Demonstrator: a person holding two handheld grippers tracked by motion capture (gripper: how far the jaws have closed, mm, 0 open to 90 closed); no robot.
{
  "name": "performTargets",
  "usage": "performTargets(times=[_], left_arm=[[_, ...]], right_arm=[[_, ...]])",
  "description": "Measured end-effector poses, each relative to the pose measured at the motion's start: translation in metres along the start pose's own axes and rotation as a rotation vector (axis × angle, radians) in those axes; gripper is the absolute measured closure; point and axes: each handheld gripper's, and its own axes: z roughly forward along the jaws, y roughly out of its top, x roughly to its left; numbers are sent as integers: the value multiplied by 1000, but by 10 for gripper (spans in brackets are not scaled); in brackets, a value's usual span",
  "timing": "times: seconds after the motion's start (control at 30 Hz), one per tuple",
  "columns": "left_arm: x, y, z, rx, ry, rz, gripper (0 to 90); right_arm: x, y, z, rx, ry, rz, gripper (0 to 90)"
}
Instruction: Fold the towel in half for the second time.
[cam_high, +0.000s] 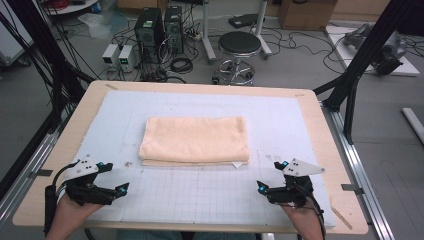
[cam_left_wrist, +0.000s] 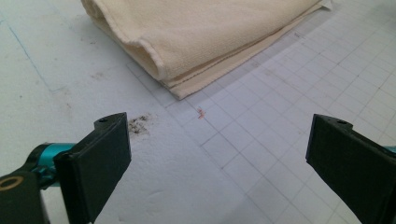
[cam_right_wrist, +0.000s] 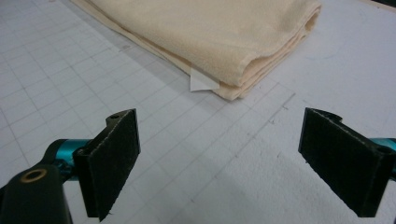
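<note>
both grippers stand with jaws wide and nothing between them, the left gripper off the near left corner of the folded towel, the right gripper off its near right corner. the towel lies beyond both, long axis across the table, about equally near each, apart from both.

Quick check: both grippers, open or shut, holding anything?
Left gripper: open, holding nothing, short of the towel.
Right gripper: open, holding nothing.
</note>
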Motion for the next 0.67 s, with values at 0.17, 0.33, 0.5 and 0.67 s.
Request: performTargets(times=[0.17,0.33,0.5,0.67], left_arm=[[0,-4,-5,-3,-5,-8,71],[2,-5,-4,1,-18,-19,71],[2,-6,-3,-1,-15,-12,71],[2,-6,-3,-2,-13,-7,71]], right_arm=[[1,-5,-3,8,4,0,120],[3,-10,-5,19,7,8,120],[3,-11,-2,22,14,8,120],[5,-10,1,32,18,-13,120]])
